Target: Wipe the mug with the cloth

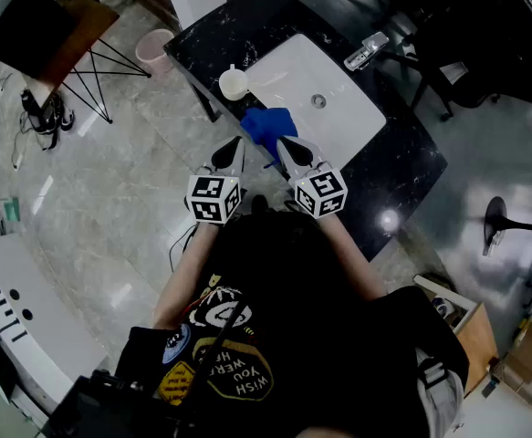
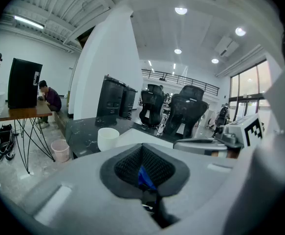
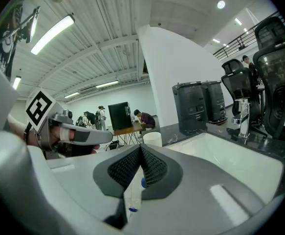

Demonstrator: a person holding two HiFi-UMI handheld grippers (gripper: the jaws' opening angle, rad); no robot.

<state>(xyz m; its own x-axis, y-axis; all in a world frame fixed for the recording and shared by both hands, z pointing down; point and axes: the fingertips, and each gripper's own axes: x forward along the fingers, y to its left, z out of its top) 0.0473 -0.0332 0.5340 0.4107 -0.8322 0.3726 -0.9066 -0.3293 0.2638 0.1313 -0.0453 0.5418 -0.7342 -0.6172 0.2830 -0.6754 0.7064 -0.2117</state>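
Black marble bench (image 1: 412, 158) with a white sink (image 1: 339, 121) set in it, open-plan room behind, pink bin (image 1: 154, 49) on the floor at far left. White mug (image 1: 234, 84) stands upright on the bench at the sink's left corner, untouched, just beyond the grippers. Left gripper (image 2: 142, 155): jaws closed, a blue strip of cloth (image 1: 267, 126) pinched between the pads. The cloth hangs bunched between the two grippers at the near bench edge. Right gripper (image 3: 141, 155): jaws fully together, only a blue sliver at the seam, so probably a thin edge is gripped. A two-point hold likely keeps the cloth spread and ready. Wiping not yet begun, and the cloth is near the mug but apart from it.
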